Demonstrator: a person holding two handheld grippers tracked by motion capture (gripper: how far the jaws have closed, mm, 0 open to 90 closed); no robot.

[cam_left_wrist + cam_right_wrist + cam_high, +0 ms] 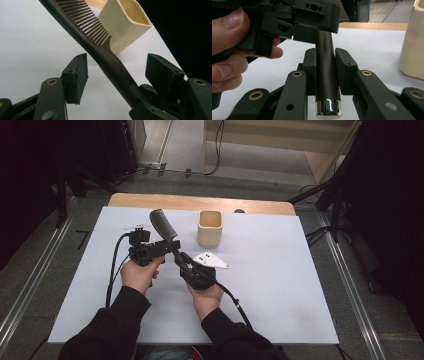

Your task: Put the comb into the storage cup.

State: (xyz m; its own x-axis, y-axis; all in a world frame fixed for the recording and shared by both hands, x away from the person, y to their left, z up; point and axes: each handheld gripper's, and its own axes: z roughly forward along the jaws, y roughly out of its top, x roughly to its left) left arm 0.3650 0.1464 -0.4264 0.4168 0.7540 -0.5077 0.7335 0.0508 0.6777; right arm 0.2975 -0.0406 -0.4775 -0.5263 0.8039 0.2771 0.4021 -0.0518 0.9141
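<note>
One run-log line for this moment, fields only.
right gripper: shut on comb handle | left gripper: open, jaws astride handle, not touching | comb: held off table | cup: upright beyond

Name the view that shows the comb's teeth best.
The left gripper view: the comb crosses it close up, its teeth separate and sharp. The high view shows the comb small, teeth blurred together. The right gripper view shows its handle, clamped in the right gripper.

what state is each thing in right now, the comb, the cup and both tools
comb: off the table, tilted, teeth end up, handle clamped in the right tool
cup: upright on the white sheet, opening up, nothing seen inside, untouched
right tool: shut on the comb handle near its shiny end cap
left tool: open, pads either side of the comb handle, not pressing it
</note>
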